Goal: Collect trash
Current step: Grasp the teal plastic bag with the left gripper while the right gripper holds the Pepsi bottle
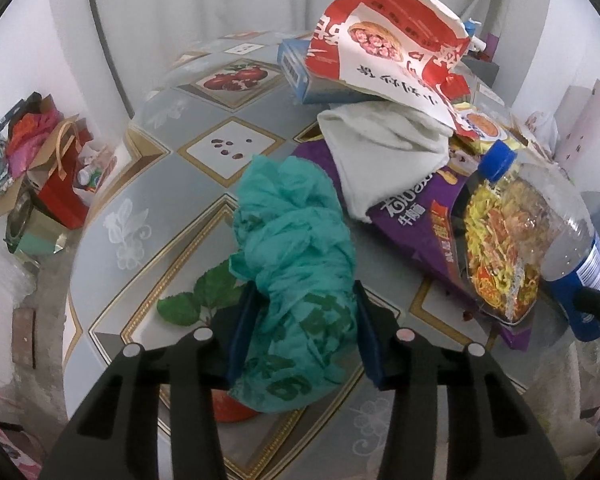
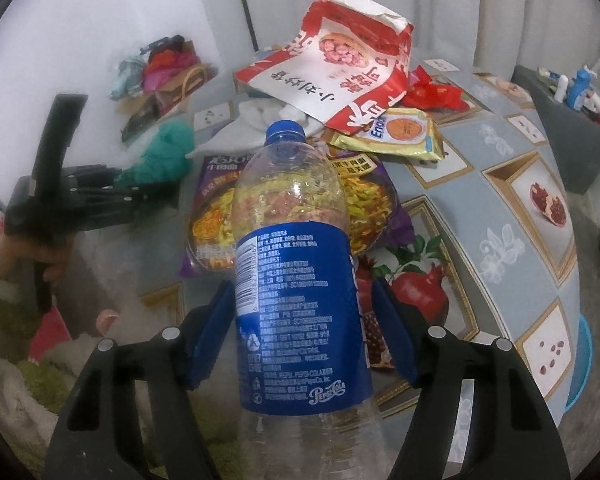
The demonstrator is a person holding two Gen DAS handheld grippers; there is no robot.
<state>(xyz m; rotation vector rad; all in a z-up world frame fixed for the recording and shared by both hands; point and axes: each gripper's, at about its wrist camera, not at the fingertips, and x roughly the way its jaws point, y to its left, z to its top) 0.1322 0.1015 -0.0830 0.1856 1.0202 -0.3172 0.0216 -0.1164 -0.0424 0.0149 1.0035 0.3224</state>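
My left gripper (image 1: 302,320) is shut on a crumpled green plastic bag (image 1: 296,248), held just above the round patterned table (image 1: 148,216). My right gripper (image 2: 300,312) has its blue pads against the blue label of an empty Pepsi bottle (image 2: 296,280), shut on it; the bottle also shows in the left wrist view (image 1: 556,232). Behind lie a purple noodle packet (image 1: 416,220), a white cloth (image 1: 384,152), a red and white torn paper bag (image 1: 388,44), a blue box (image 1: 312,76) and a yellow snack wrapper (image 2: 400,132). The green bag shows small in the right wrist view (image 2: 164,156).
The left gripper's body and the hand holding it show at the left of the right wrist view (image 2: 56,200). A heap of bags and boxes (image 1: 40,160) sits on the floor by the wall. A grey shelf with small bottles (image 2: 572,120) stands to the right of the table.
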